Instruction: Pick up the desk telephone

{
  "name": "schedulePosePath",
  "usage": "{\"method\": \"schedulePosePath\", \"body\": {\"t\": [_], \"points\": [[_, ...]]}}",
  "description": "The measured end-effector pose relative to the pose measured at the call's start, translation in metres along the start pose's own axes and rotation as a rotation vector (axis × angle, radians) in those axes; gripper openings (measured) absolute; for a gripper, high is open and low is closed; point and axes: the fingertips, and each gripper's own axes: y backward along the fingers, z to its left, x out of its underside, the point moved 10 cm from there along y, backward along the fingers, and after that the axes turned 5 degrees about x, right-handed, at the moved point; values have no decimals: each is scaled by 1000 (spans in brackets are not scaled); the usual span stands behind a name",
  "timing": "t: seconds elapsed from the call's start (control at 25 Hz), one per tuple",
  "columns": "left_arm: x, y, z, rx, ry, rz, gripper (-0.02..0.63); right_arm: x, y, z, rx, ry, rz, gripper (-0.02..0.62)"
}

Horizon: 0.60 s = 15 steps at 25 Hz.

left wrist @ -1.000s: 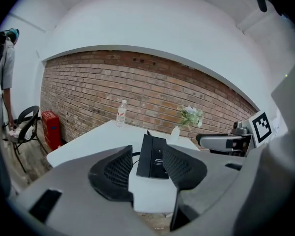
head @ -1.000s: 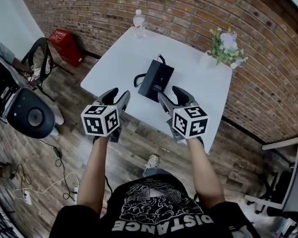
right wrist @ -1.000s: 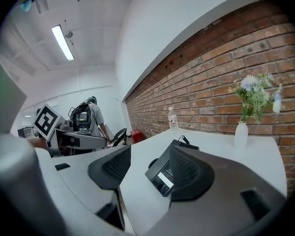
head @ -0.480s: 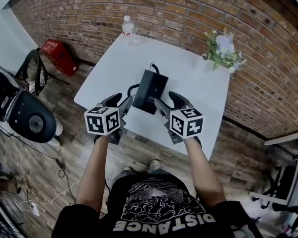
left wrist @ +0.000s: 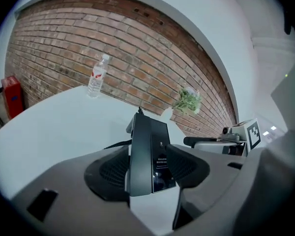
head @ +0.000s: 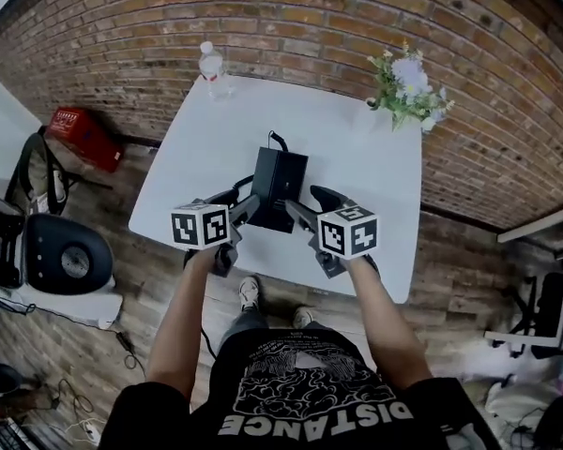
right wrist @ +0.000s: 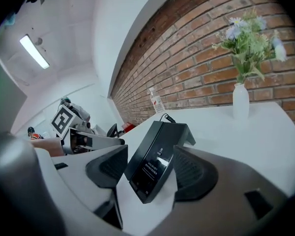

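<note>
A black desk telephone (head: 278,187) lies on the white table (head: 366,186), with a cord running out of its far end. My left gripper (head: 239,202) reaches in at its near left corner and my right gripper (head: 308,202) at its near right corner. In the left gripper view the telephone (left wrist: 150,154) fills the gap of the left gripper (left wrist: 147,170), whose jaws are opening and do not press on it. In the right gripper view the telephone (right wrist: 157,161) lies tilted in the gap of the right gripper (right wrist: 147,175), also opening, pads apart from it.
A water bottle (head: 211,64) stands at the table's far left corner and a white vase of flowers (head: 405,82) at the far right, against a brick wall. An office chair (head: 61,261) and a red box (head: 80,134) are on the floor to the left.
Both grippers have moved forward and down over the table's near edge until their tips flank the telephone's near end. Their jaws stand wider than before.
</note>
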Motion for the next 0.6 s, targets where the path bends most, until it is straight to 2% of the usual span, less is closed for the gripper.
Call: {"method": "schedulePosePath", "body": {"t": [0.32, 0.6], "points": [[-17, -42, 45, 176, 50, 125, 242, 10, -36, -10, 87, -116, 42, 275], [-24, -69, 65, 274, 58, 209, 256, 22, -59, -16, 119, -197, 80, 296]]}}
